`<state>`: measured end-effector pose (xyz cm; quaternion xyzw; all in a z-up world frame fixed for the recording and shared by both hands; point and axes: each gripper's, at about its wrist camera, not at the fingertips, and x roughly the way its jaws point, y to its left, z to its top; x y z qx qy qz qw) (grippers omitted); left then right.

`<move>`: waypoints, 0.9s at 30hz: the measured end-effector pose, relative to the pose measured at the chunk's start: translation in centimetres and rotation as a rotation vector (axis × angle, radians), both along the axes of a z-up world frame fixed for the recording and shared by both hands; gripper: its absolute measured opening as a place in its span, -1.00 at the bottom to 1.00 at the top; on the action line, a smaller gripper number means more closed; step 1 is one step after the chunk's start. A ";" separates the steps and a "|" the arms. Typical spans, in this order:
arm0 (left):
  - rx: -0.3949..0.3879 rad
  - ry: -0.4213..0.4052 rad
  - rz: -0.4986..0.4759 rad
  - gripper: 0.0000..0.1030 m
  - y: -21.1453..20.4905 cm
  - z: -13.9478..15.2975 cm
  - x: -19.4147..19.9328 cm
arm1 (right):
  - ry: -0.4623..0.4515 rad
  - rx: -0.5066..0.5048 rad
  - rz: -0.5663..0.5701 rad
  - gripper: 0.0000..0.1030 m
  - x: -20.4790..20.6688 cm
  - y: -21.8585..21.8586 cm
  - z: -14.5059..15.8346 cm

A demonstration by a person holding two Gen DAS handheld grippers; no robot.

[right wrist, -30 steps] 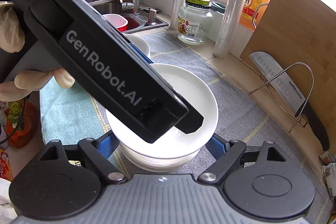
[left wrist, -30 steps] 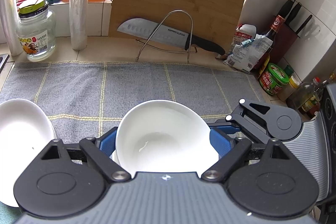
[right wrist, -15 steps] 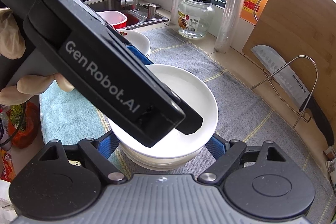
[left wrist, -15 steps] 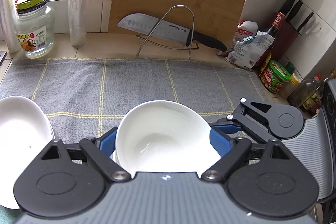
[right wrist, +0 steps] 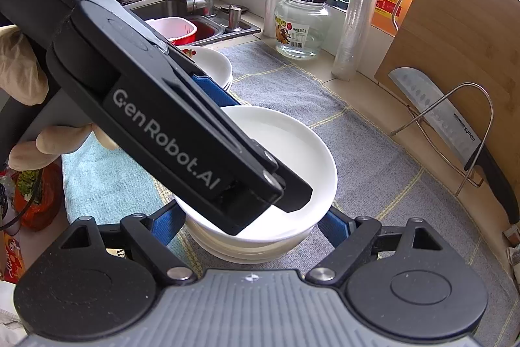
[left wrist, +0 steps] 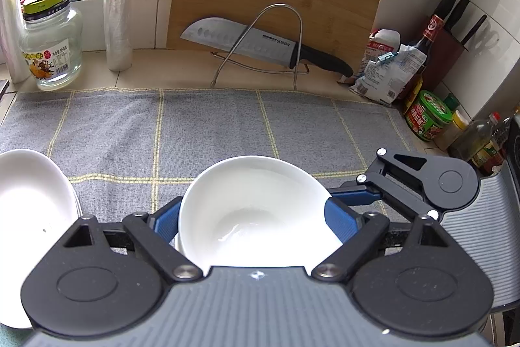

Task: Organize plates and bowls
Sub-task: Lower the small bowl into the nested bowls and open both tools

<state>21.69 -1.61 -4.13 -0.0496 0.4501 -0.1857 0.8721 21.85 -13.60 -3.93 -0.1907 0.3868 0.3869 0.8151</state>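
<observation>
Left gripper (left wrist: 256, 217) clamps its blue pads against both sides of the white bowl (left wrist: 256, 207), above the grey mat (left wrist: 211, 126) near its front edge. Right gripper (right wrist: 250, 223) brackets the bowl stack (right wrist: 260, 246); whether its pads touch cannot be told.

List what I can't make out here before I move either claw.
- Left wrist view: the bowl's near rim and underside, hidden by the claw body; whether the left claw presses it is unclear.
- Right wrist view: the stack under the top bowl, partly covered by the left claw; the count is uncertain.
- Right wrist view: whether the right claw touches the stack is unclear.
- Left wrist view: the second dish, cut off by the left edge.
</observation>
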 end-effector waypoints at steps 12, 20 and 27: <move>-0.007 0.005 -0.002 0.75 0.2 -0.1 0.2 | 0.027 0.009 -0.002 0.76 0.2 0.0 -0.1; -0.007 0.007 -0.001 0.74 0.3 -0.3 0.3 | 0.044 0.015 0.001 0.77 0.3 0.0 -0.2; -0.006 0.003 0.010 0.77 0.6 -0.2 0.4 | 0.046 0.006 0.004 0.78 0.1 0.0 -0.5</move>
